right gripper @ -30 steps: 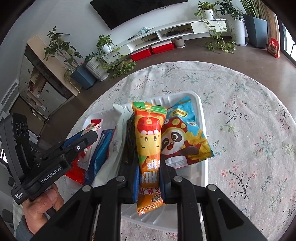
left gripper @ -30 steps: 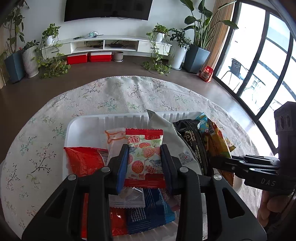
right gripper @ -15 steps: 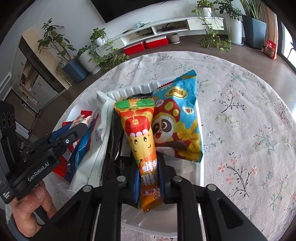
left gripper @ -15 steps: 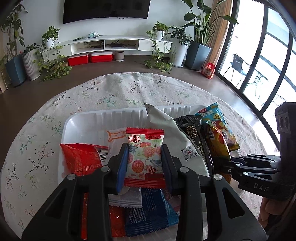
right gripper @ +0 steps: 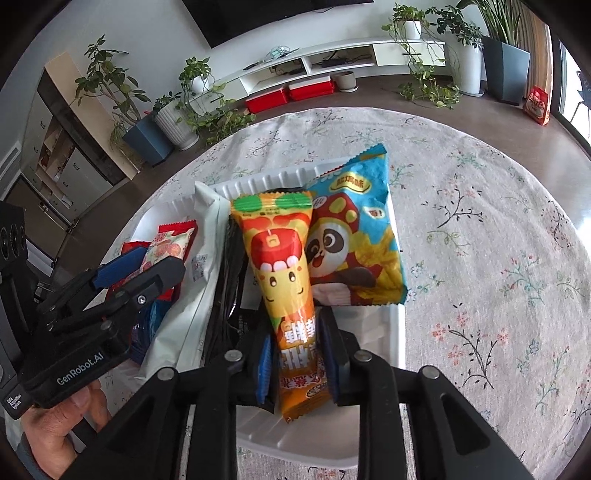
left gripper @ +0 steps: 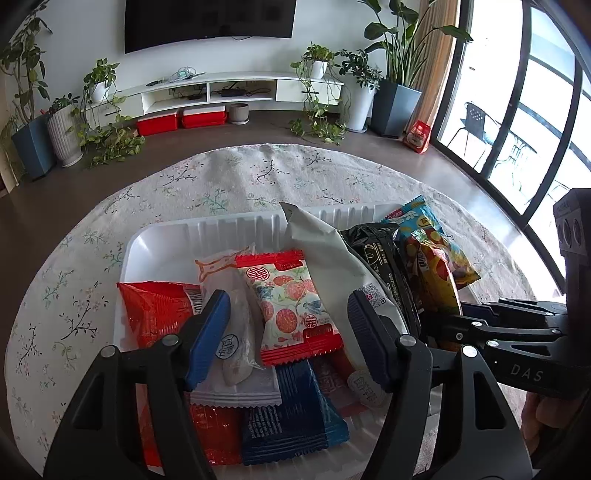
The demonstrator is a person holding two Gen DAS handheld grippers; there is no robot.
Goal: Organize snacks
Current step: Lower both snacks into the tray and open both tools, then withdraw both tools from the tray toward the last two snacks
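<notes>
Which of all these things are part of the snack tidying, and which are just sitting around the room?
Part of the job: white tray; floral packet; orange packet; panda packet; left hand-held gripper; right hand-held gripper.

Just around: potted plants; red boxes; television.

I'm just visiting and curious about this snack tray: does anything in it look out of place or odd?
Only slightly. The blue panda bag hangs askew over the white tray's right rim instead of lying inside. The right tool pinches an orange packet; the left tool is open. Nothing looks spilled or torn.
</notes>
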